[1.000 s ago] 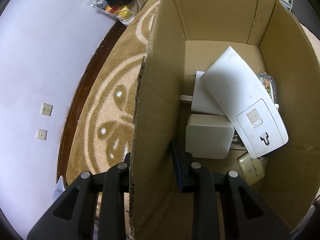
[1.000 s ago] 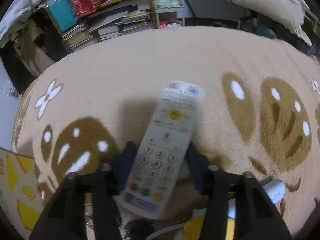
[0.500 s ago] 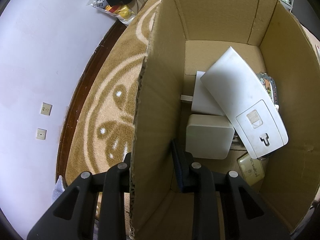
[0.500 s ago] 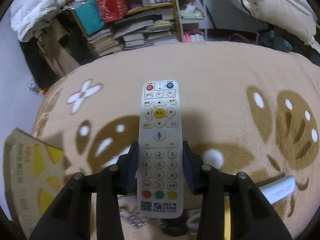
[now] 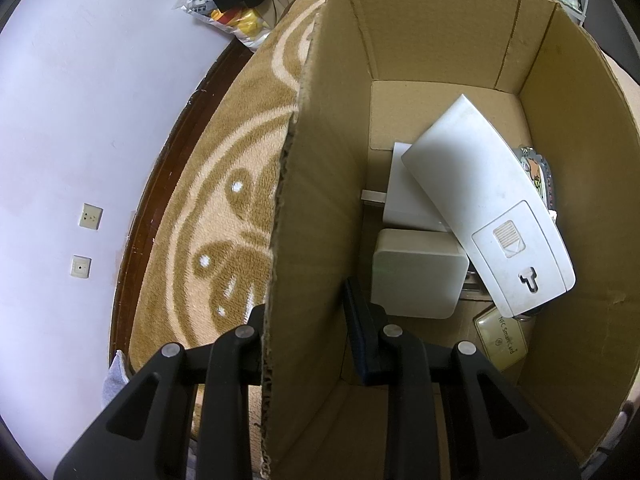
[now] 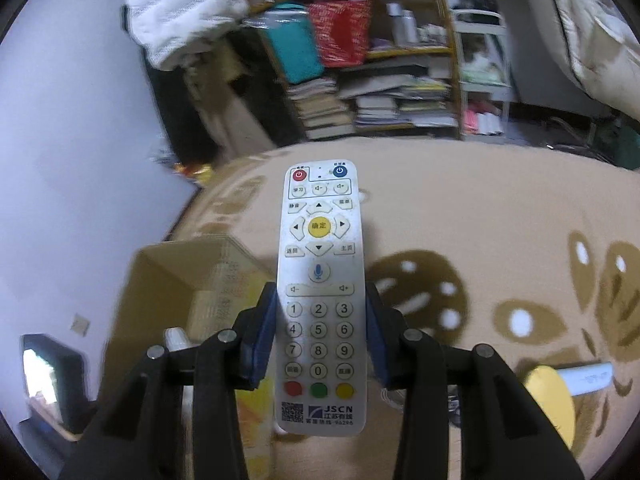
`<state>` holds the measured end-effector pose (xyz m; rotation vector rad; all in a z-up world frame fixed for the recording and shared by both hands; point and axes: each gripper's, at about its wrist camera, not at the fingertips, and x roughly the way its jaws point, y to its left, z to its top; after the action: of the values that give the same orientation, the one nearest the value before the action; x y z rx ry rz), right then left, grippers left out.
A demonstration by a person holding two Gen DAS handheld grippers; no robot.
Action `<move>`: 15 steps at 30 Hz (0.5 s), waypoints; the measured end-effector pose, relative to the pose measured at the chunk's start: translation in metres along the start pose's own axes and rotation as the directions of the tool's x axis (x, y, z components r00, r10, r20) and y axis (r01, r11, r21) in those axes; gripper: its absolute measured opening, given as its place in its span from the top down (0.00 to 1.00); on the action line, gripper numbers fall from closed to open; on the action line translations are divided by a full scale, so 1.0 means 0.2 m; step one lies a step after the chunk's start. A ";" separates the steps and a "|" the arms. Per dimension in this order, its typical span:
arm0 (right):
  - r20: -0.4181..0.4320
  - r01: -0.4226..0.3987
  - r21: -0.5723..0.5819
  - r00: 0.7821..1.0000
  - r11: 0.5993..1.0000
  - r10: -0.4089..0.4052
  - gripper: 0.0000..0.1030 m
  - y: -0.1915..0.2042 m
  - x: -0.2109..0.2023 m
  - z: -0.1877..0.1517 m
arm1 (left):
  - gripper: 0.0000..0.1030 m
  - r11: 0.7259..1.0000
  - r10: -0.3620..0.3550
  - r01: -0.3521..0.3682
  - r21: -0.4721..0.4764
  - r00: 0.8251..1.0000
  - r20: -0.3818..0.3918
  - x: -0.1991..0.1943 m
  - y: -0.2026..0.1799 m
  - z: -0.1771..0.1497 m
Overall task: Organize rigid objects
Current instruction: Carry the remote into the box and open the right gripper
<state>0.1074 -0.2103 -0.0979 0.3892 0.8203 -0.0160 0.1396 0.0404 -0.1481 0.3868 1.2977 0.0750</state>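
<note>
Clamping the near wall of the box (image 5: 320,216), the left hand-held gripper (image 5: 304,316) has one finger outside over the rug (image 5: 224,208) and the other inside, so the cardboard sits pinched between its pads. Inside the box, a large white remote (image 5: 492,208) lies face down and tilted across a flat white slab (image 5: 404,196) and a pale square case (image 5: 416,276). A small card (image 5: 500,340) marked NFC rests on the floor of the box just beside the remote's lower end, and something patterned shows at the right wall, too hidden to tell what it is. Beyond the rug's edge run a dark floor strip and a white wall with two sockets (image 5: 86,240).

The right hand-held gripper (image 6: 320,320) holds a white keypad remote (image 6: 320,296) by its long sides, jaws narrowed on it at the number keys, buttons facing the camera and the red and blue power keys at the far end. The remote hangs in the air above the rug, clear of it. Below and to the left, the open box (image 6: 176,280) stands near. A yellow thing (image 6: 548,400) and a white stick (image 6: 588,378) lie on the rug at lower right. Crowded shelves (image 6: 376,80) stand behind, blurred.
</note>
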 end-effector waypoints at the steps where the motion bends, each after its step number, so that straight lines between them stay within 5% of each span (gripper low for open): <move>1: 0.005 -0.011 -0.011 1.000 1.000 0.011 0.58 0.02 -0.01 -0.01 | 0.75 1.000 0.000 0.000 0.000 1.000 0.000 0.00 0.00 0.00; 15: 0.032 -0.219 -0.109 0.974 0.969 0.224 0.58 0.26 -0.05 -0.09 | 0.75 1.000 0.003 -0.003 0.000 1.000 -0.001 0.00 -0.01 0.00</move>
<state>0.0961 -0.1570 -0.0844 0.3780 0.7268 0.2256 0.1386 0.0393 -0.1479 0.3892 1.2982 0.0776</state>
